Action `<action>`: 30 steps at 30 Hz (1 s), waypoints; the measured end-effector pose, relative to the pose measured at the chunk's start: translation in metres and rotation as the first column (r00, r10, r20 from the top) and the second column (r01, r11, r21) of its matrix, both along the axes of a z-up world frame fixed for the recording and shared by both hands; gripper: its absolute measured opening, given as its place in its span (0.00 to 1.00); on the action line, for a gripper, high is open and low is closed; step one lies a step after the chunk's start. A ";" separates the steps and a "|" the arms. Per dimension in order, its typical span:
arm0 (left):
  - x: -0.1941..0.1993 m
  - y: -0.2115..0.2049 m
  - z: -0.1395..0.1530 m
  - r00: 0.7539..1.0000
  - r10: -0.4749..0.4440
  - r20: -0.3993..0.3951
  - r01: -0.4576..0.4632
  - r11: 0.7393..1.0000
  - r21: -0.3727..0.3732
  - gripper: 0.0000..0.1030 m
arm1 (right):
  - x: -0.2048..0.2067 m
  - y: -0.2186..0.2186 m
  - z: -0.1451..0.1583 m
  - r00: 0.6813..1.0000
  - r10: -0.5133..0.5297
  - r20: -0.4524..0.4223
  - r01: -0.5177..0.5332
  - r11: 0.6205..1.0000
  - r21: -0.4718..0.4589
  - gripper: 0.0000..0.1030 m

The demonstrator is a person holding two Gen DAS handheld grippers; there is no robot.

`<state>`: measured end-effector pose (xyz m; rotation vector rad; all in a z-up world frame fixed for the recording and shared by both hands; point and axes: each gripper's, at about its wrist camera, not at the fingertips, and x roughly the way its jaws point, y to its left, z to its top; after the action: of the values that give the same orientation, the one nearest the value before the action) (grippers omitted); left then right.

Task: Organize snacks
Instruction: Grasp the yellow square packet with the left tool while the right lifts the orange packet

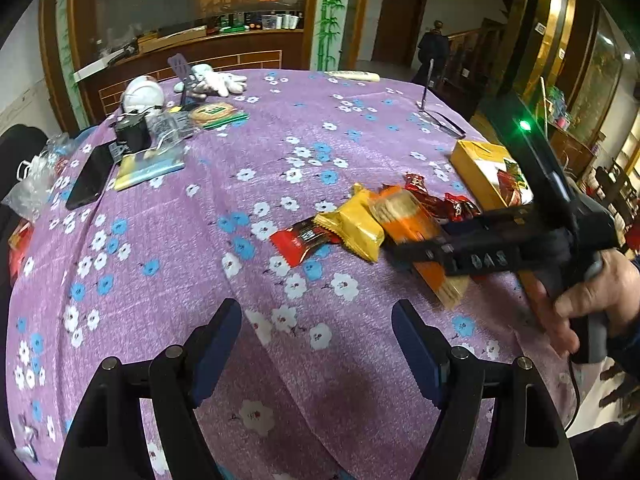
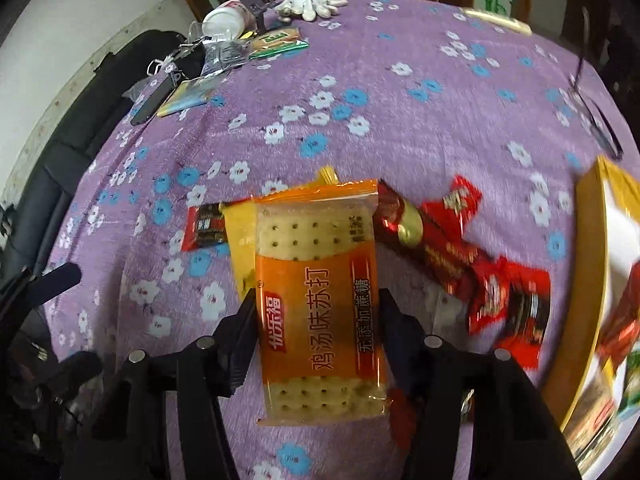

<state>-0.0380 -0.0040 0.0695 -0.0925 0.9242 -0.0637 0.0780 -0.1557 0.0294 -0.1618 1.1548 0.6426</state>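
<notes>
Right now the right gripper [image 2: 318,320] points steeply down at the counter [image 1: 200,220], clamped across the middle of an orange cracker pack [image 2: 320,300]; both pads press the pack's long edges, and it looks slightly lifted over the other snacks, blur makes that unsure. From the left wrist view, a hand [image 1: 596,296] at the right edge grips that tool's handle. Under and beside the pack: yellow packet [image 1: 352,228], small red packet [image 1: 300,240] to its left, red wrappers [image 2: 472,264] to its right. Yellow box [image 1: 484,172] sits near the counter's right side, just beyond the wrappers. Left gripper [image 1: 316,348] hovers over bare purple floral cloth, fingers wide apart, nothing between them, tilted down.
</notes>
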 end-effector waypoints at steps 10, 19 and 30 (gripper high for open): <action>0.063 -0.029 -0.004 0.987 -0.155 -0.047 0.159 0.984 0.081 0.79 | -0.079 -0.049 -0.003 0.997 -0.024 -0.072 0.024 1.000 0.004 0.54; 0.121 -0.072 -0.038 0.937 -0.308 -0.162 0.344 0.894 0.287 0.83 | -0.098 -0.078 -0.004 0.995 -0.066 -0.078 0.069 0.997 0.035 0.54; 0.121 -0.074 -0.053 0.937 -0.308 -0.163 0.339 0.914 0.222 0.48 | -0.101 -0.077 -0.008 0.994 -0.050 -0.102 0.056 0.997 0.052 0.54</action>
<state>0.0827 -0.0783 0.0163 0.2938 1.0597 -0.2533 -0.0228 -0.2331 0.0212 -0.0522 1.2328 0.6409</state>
